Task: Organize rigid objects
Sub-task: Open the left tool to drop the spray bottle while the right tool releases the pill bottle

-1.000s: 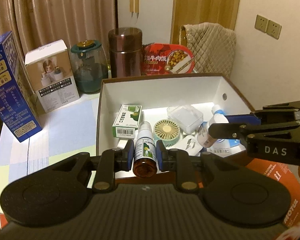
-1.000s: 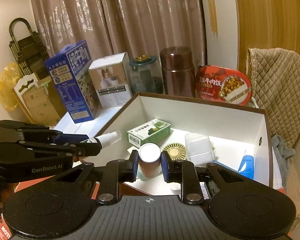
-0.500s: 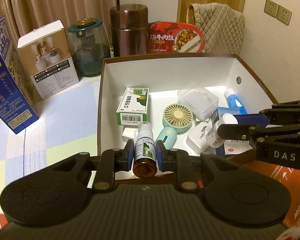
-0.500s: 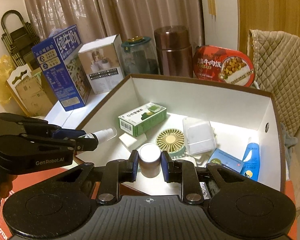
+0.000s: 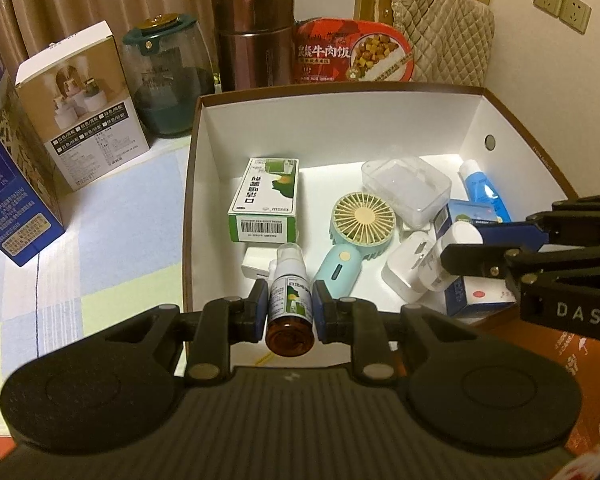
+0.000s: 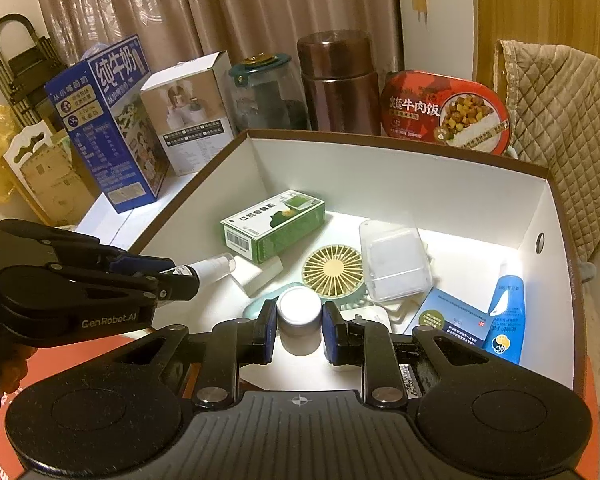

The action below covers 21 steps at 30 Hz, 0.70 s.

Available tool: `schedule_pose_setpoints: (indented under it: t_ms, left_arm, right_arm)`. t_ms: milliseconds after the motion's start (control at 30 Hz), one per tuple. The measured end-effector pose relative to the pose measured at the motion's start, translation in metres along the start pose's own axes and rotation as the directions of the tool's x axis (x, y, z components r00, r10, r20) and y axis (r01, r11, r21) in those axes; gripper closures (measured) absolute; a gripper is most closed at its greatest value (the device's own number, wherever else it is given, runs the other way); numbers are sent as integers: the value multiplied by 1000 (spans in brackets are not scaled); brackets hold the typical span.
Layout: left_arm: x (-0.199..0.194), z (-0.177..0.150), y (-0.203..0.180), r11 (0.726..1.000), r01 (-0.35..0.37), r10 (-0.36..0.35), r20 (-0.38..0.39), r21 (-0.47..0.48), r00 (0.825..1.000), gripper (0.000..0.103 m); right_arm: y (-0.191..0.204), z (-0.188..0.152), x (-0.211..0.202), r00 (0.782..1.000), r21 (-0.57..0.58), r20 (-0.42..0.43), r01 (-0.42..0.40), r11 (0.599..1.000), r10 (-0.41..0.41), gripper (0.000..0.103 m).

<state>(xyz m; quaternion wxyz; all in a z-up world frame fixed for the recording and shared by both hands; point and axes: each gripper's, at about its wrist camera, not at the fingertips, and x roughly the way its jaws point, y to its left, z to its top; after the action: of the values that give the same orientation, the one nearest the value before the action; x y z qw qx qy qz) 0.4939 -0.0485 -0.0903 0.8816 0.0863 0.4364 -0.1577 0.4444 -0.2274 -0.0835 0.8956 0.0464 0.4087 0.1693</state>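
My left gripper [image 5: 290, 304] is shut on a small brown spray bottle [image 5: 290, 300] with a green-white label, held over the near left edge of the open white box [image 5: 340, 120]. It also shows in the right wrist view [image 6: 204, 268]. My right gripper [image 6: 299, 322] is shut on a white-capped jar [image 6: 299, 312] above the box's near part; the jar also shows in the left wrist view [image 5: 460, 240]. Inside the box lie a green carton [image 5: 266, 200], a mint hand fan [image 5: 360, 224], a clear case [image 5: 406, 186], a blue tube [image 5: 482, 190] and white adapters [image 5: 410, 268].
Behind the box stand a brown canister [image 5: 254, 36], a glass jar with green lid [image 5: 168, 76], a red meal tub [image 5: 352, 56] and a quilted chair back [image 5: 440, 28]. Left of it are a white product box [image 5: 84, 104] and a blue milk carton [image 5: 8, 176].
Both grippers have tilted downward over the box, still holding their objects, so the box floor and its contents fill more of both views.
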Motion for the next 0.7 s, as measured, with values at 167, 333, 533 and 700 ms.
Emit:
schedule_pose_setpoints:
  t_ms: [167,333,533,700]
  left_arm:
    - [7,0,0,1000,11,-11,-18,17,1000,84]
    - [7,1,0,1000,16,-16,-14,17,1000,72]
    - [3,3,5,1000,9,-9,-7,0,1000,65]
    - [-3,4,7,1000,-5,5,8,-6,1000,51]
  right_arm:
    - [-1,0,5,1000,6,-13,2,1000,-2,82]
    - [-1,1,8,1000,12,-23,-1,1000,1,82]
    - [-1,2,10,999,18,-29,-15,1000,15,82]
    - [3,5,13,999,25,-32,-4,1000,5,81]
